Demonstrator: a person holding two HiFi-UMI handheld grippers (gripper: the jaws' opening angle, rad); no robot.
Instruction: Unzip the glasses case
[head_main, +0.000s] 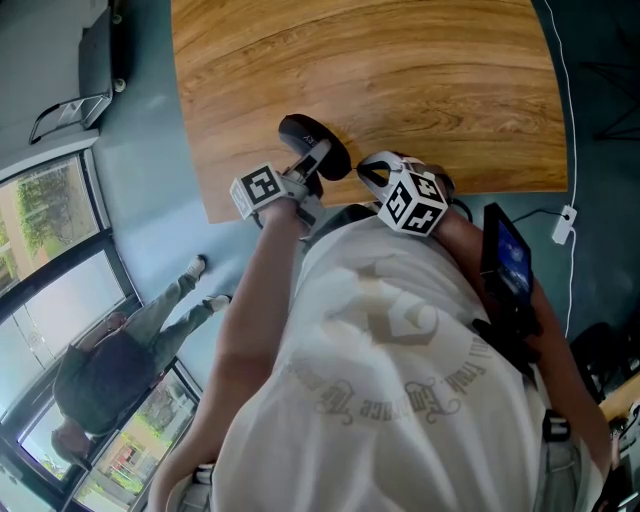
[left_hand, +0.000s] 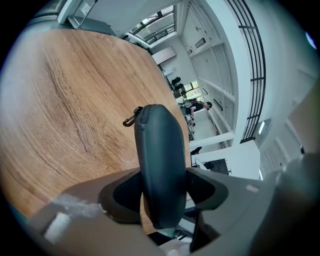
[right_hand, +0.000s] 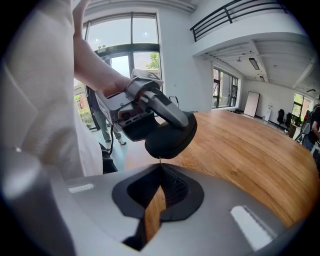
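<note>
Now the left gripper (left_hand: 162, 184) squeezes the glasses case (left_hand: 160, 145) just over the wooden table (left_hand: 70, 100), the right gripper (right_hand: 160, 167) is closed and empty, and the case looks hard, light and smooth, so pinch its tiny zipper pull (left_hand: 130, 121).

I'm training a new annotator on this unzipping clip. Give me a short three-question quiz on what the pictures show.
1. Multiple choice: the left gripper clamps A) the glasses case B) a cup C) nothing.
2. True or false: the case lies flat on the table.
3. Fill in: seen from the left gripper view, the zipper pull sticks out at the case's ____ end.
Key: 1 A; 2 false, it is held up off the wood; 3 far.
</note>
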